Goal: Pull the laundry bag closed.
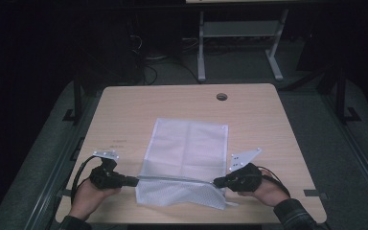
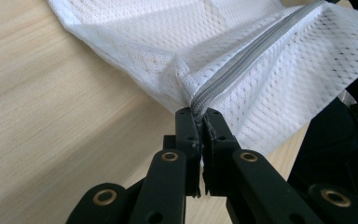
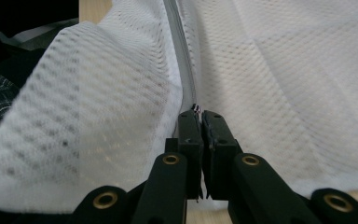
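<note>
Two grippers at the near edge of a pale wood-grain table (image 1: 139, 103): left gripper (image 1: 135, 181) and right gripper (image 1: 216, 182) pinching opposite ends of a white mesh bag (image 1: 188, 148), rectangular, lifted into a ridge along its grey zipper (image 1: 172, 178).

Left gripper view: black jaws closed on the zipper's end, perforated fabric fanning away.

Right gripper view: jaws clamped on the zipper, a small metal pull (image 3: 196, 108) at the tips.

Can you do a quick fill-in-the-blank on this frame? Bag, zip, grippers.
1. The white mesh bag lies on a ____ table.
2. The left gripper is shut on one end of the bag's grey ____.
3. The right gripper holds the ____ end.

Missing words: wooden; zip; opposite
</note>
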`<action>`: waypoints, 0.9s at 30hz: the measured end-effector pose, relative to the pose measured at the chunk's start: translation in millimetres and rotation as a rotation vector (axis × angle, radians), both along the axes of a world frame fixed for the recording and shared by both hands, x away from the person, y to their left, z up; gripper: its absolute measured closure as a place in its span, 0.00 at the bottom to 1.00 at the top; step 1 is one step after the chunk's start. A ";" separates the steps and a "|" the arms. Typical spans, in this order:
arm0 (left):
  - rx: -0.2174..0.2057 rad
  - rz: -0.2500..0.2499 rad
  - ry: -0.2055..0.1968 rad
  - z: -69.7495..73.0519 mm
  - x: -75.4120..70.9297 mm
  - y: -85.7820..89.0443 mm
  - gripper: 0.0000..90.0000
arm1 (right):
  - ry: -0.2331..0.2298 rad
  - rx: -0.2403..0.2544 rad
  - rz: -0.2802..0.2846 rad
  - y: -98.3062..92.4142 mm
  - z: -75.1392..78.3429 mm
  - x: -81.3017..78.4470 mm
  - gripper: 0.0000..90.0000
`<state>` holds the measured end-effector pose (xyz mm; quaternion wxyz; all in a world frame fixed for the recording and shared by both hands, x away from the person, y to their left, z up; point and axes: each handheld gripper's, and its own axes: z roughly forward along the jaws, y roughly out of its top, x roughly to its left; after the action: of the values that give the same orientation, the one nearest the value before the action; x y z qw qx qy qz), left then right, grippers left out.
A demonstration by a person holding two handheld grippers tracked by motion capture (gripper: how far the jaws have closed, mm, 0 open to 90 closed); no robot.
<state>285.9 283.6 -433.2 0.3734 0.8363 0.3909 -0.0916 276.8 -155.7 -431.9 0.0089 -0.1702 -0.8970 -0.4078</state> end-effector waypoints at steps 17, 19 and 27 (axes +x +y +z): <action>-0.005 -0.015 0.010 -1.0 -0.1 -5.0 0.96 | -0.009 -0.040 -0.024 -18.7 -3.2 3.0 0.96; -0.010 -0.018 0.009 -1.2 -0.3 -6.5 0.96 | -0.020 -0.042 -0.027 -19.8 -3.2 4.8 0.96; -0.013 -0.042 0.002 -2.5 -1.0 -13.3 0.95 | -0.054 -0.070 -0.066 -24.1 -3.3 15.9 0.96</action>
<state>284.9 270.3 -435.8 0.3766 0.8417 0.3732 -0.1028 292.8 -179.8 -435.1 -0.0345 -0.1887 -0.9045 -0.3809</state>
